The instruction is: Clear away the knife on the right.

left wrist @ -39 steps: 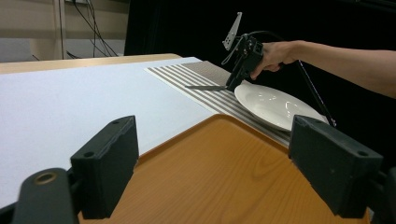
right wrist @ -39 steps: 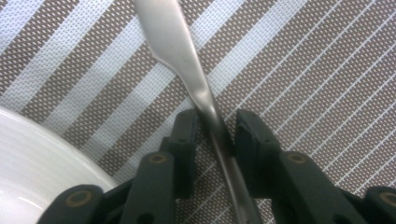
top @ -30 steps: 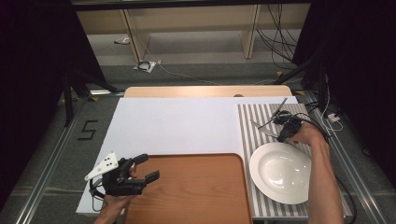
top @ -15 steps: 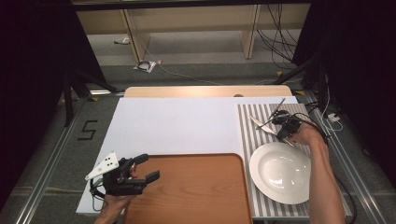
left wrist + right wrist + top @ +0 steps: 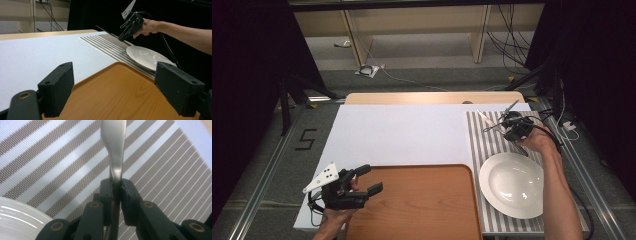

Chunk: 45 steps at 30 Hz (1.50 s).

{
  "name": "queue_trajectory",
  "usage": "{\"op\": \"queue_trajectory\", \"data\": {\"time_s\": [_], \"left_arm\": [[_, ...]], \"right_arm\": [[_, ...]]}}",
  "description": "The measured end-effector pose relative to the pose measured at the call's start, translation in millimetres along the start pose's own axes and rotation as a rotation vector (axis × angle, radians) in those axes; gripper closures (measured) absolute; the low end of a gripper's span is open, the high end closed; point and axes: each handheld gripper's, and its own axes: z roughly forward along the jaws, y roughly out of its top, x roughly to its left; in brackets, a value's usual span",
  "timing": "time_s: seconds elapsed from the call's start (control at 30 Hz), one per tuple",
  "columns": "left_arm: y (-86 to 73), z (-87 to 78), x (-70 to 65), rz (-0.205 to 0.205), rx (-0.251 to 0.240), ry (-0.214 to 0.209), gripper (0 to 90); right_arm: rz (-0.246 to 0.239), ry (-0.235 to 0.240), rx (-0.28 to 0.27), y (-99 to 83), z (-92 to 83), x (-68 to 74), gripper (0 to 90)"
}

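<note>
My right gripper (image 5: 507, 123) is shut on a slim metal utensil (image 5: 113, 147) and holds it a little above the striped placemat (image 5: 484, 142), just beyond the white plate (image 5: 512, 185). The utensil (image 5: 488, 120) points up and to the left from the jaws. In the right gripper view both pads (image 5: 106, 188) pinch its narrow neck. My left gripper (image 5: 371, 179) stands open with nothing between its jaws at the left edge of the wooden tray (image 5: 422, 205). The left gripper view looks across the tray (image 5: 112, 95) to the plate (image 5: 147, 56) and the right gripper (image 5: 125, 36).
A large white mat (image 5: 402, 135) covers the table's middle, and a wooden board edge (image 5: 432, 97) shows behind it. The plate (image 5: 15, 220) lies on the placemat's near part. Metal rails run along both table sides, and cables lie on the floor at the far right.
My right hand has risen a little with the utensil and drifted slightly away from the plate. The left gripper has stayed where it was.
</note>
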Motion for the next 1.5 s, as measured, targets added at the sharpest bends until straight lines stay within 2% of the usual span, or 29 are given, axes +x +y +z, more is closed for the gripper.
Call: {"op": "queue_trajectory", "data": {"time_s": [0.1,0.13,0.2,0.23,0.27,0.33,0.37,0.43,0.5,0.57,0.63,0.67,0.7,0.73,0.77,0.8,0.9,1.0,1.03,1.07,1.1,1.13,1.2,1.23,1.27,1.3,1.37,1.43,1.5], "left_arm": [[-0.3,0.0,0.4,0.0,0.002,0.0,16.0],[-0.3,0.0,0.4,0.0,0.002,0.0,16.0],[-0.2,0.4,0.1,0.0,0.002,0.0,16.0],[-0.2,0.4,0.1,0.0,0.002,0.0,16.0],[-0.1,0.3,-0.2,0.001,0.001,0.0,16.0],[-0.1,0.3,-0.1,0.0,0.001,0.0,16.0],[-0.2,0.0,0.2,0.001,0.002,0.001,16.0],[-0.1,-0.3,0.1,0.001,0.001,0.002,16.0],[0.1,-0.7,0.0,0.0,-0.001,0.002,16.0],[0.0,-0.6,0.0,0.0,-0.001,0.003,16.0],[-0.2,-0.2,0.0,0.001,-0.001,0.002,16.0],[-0.2,-0.2,0.0,0.001,-0.001,0.002,16.0],[-0.2,-0.1,0.0,0.001,0.001,0.002,16.0],[-0.2,-0.1,0.0,0.001,0.001,0.002,16.0],[-0.2,-0.4,0.1,0.001,0.001,0.004,16.0],[-0.2,-0.4,0.1,0.001,0.001,0.004,16.0],[-0.2,-1.4,0.1,0.001,0.0,0.006,16.0],[-0.3,-1.7,0.3,-0.003,-0.004,0.007,16.0],[-0.2,-1.4,0.2,-0.003,-0.003,0.008,16.0],[-0.2,-1.4,0.2,-0.003,-0.003,0.008,16.0],[-0.4,-1.1,-0.4,-0.003,-0.003,0.008,16.0],[-0.4,-1.1,-0.4,-0.003,-0.003,0.008,16.0],[-0.5,-1.0,-0.3,-0.001,-0.001,0.008,16.0],[-0.5,-1.2,-0.2,0.001,0.0,0.007,16.0],[-0.5,-1.2,-0.2,0.001,0.0,0.007,16.1],[-0.7,-1.5,-0.4,-0.002,-0.003,0.007,16.0],[-0.4,-1.6,-0.3,-0.003,-0.003,0.007,16.0],[-0.5,-1.3,-0.7,0.002,0.0,0.006,16.1],[-0.4,-1.6,-1.2,0.005,-0.001,0.005,16.0]], "right_arm": [[-0.026,-0.034,-0.052,6.9,-13.7,3.6,80.9],[-0.026,-0.034,-0.052,6.9,-13.7,3.6,80.9],[-0.034,-0.046,-0.097,12.3,-25.5,7.3,80.9],[-0.034,-0.046,-0.097,12.3,-25.5,7.3,80.9],[-0.044,-0.041,-0.141,16.5,-34.7,12.1,80.9],[-0.045,-0.044,-0.151,18.0,-37.8,14.5,80.9],[-0.062,-0.046,-0.186,21.8,-45.7,20.2,80.9],[-0.066,-0.044,-0.193,22.9,-48.2,22.4,80.9],[-0.072,-0.04,-0.222,26.5,-57.8,32.9,80.9],[-0.075,-0.036,-0.233,27.1,-61.2,36.1,80.9],[-0.072,-0.006,-0.278,28.1,-71.6,47.3,80.9],[-0.072,-0.006,-0.278,28.1,-71.6,47.3,80.9],[-0.071,0.006,-0.31,28.3,-78.2,57.5,80.9],[-0.071,0.006,-0.31,28.3,-78.2,57.5,80.9],[-0.052,0.033,-0.349,27.4,-85.2,68.8,80.9],[-0.052,0.033,-0.349,27.4,-85.2,68.8,80.9],[-0.038,0.063,-0.394,23.9,-93.9,83.2,80.8],[-0.042,0.097,-0.427,18.7,-102.9,99.2,80.9],[-0.053,0.121,-0.459,14.4,-108.6,108.5,80.8],[-0.053,0.121,-0.459,14.4,-108.6,108.5,80.8],[-0.065,0.148,-0.492,10.1,-114.2,118.0,80.8],[-0.065,0.148,-0.492,10.1,-114.2,118.0,80.8],[-0.066,0.158,-0.501,7.1,-118.5,127.8,80.9],[-0.07,0.171,-0.507,4.2,-121.3,137.7,80.9],[-0.07,0.171,-0.507,4.2,-121.3,137.7,80.9],[-0.064,0.18,-0.528,0.0,-122.6,147.2,80.9],[-0.051,0.199,-0.55,-2.5,-121.3,151.4,80.9],[-0.057,0.242,-0.532,-4.0,-117.7,159.1,80.9],[-0.073,0.244,-0.516,-5.5,-114.4,167.8,80.8]]}}
